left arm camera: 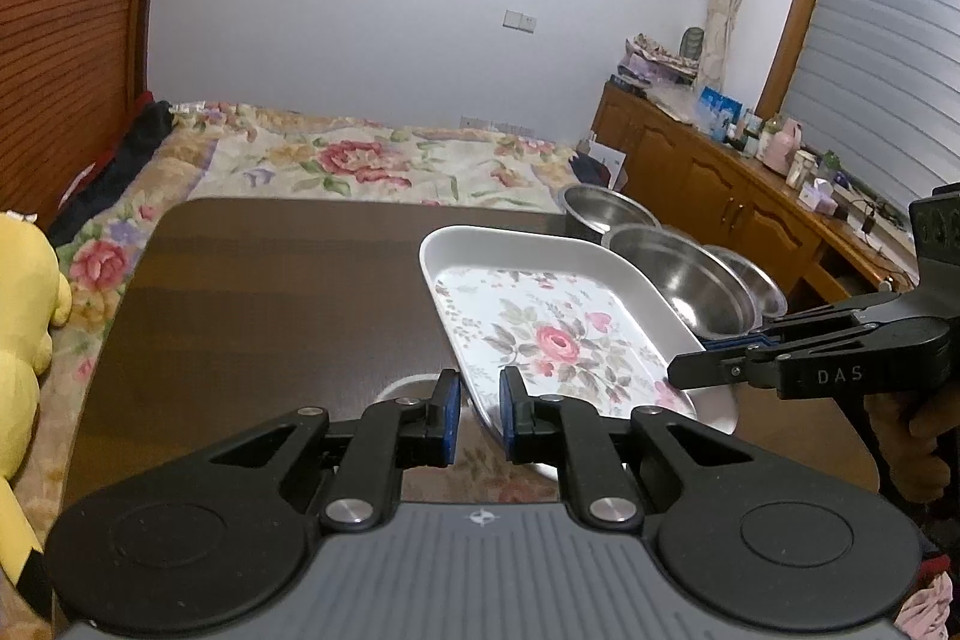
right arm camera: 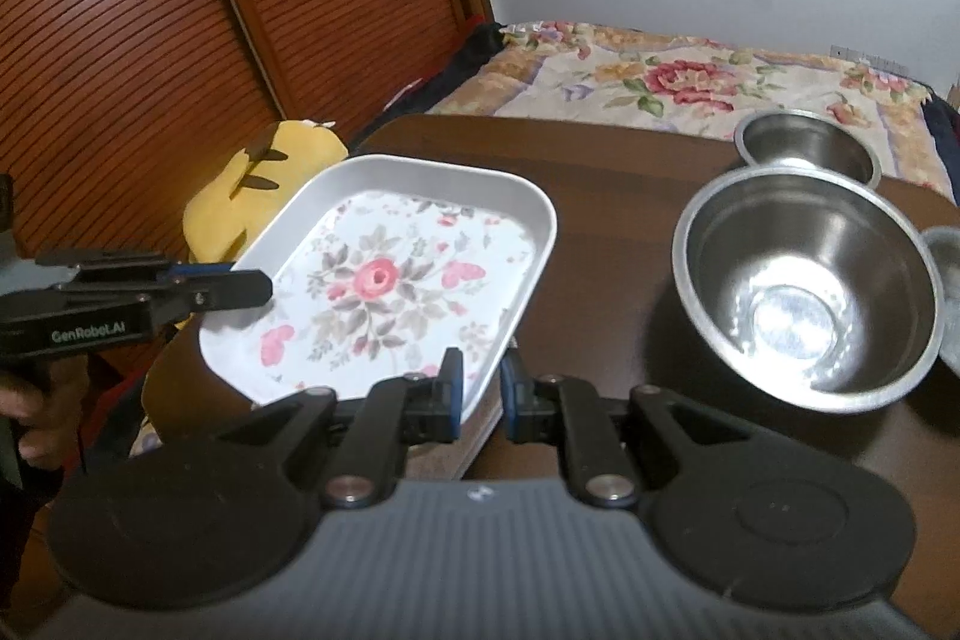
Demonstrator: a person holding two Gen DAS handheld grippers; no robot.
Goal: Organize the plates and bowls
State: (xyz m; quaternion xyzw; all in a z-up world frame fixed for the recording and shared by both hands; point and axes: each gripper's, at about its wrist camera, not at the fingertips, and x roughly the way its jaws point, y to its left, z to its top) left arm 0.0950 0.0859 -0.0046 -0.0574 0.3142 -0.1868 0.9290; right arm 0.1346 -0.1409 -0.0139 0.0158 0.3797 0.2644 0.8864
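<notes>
1. Roughly centred on the dark brown table (left arm camera: 270,280) is a white rectangular tray (left arm camera: 540,334) with a pink rose print. Its near end sticks out past the table's front edge.
2. Left gripper (left arm camera: 479,418): jaws almost closed, and the tray's near-left rim fills the narrow gap between the blue pads (left arm camera: 449,418). It reads as a pinch on the rim.
3. Right gripper (right arm camera: 480,394): jaws equally narrow, with the tray's near-right rim in the gap. A dark sliver shows beside one pad, so I cannot tell whether it really clamps.
4. Each gripper also shows side-on in the other camera, its tip reaching over the tray rim. A hand (left arm camera: 918,436) grips the right handle.
5. A pale round edge, maybe a plate (left arm camera: 396,388), peeks out under the tray's near corner; it is too hidden to be sure.
6. Three steel bowls sit on the table to the right of the tray: large bowl (right arm camera: 804,292) nearest, just beside the tray; far bowl (right arm camera: 810,148) behind it; small bowl (right arm camera: 948,292) at its right, cut off by the picture edge. All are upright and empty.
7. Behind the table is a bed (left arm camera: 360,160) with a floral cover, and a yellow plush toy (right arm camera: 264,184) lies to the left of the table.
</notes>
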